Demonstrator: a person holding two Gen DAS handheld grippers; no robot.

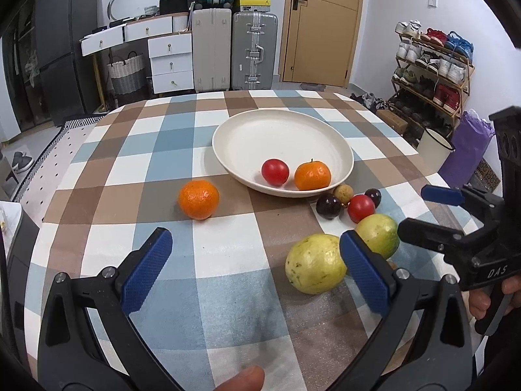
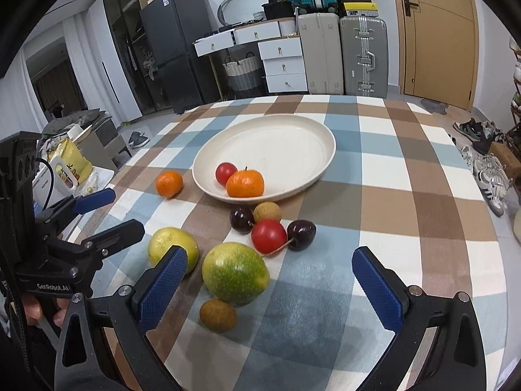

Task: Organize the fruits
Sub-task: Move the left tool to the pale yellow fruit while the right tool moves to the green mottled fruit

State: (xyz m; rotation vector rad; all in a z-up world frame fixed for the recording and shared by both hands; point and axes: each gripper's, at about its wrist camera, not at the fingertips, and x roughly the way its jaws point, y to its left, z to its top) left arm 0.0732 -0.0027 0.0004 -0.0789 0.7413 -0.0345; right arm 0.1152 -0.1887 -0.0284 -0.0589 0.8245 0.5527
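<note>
Right wrist view: the right tool (image 2: 270, 283) hangs low over the bench (image 2: 407, 202), its two blue, knurled pads spread wide and holding nothing. Between the pads lie a small, round, brown longan (image 2: 217, 314) and, just behind it, a large, mottled green-yellow guava (image 2: 235, 273). A second, yellower guava (image 2: 169, 247) sits just beyond the left pad. Farther on, a smooth red tomato (image 2: 269, 236) is clustered with two glossy dark cherries (image 2: 301, 234), with another longan behind them. Behind that cluster is a wide, shallow, cream plate (image 2: 293, 140) holding a dimpled orange (image 2: 245, 183) and a second tomato. A loose orange (image 2: 169, 183) rests on the cloth left of the plate.

Left wrist view: the left tool (image 1: 255, 270) is also released, empty, over the checked blue, brown and white cloth (image 1: 228, 254). The yellow guava (image 1: 315, 263) lies against the inner face of its right pad; the loose orange (image 1: 198, 199) lies ahead, beyond its left pad. The plate (image 1: 276, 130) is farther off, centre.
</note>
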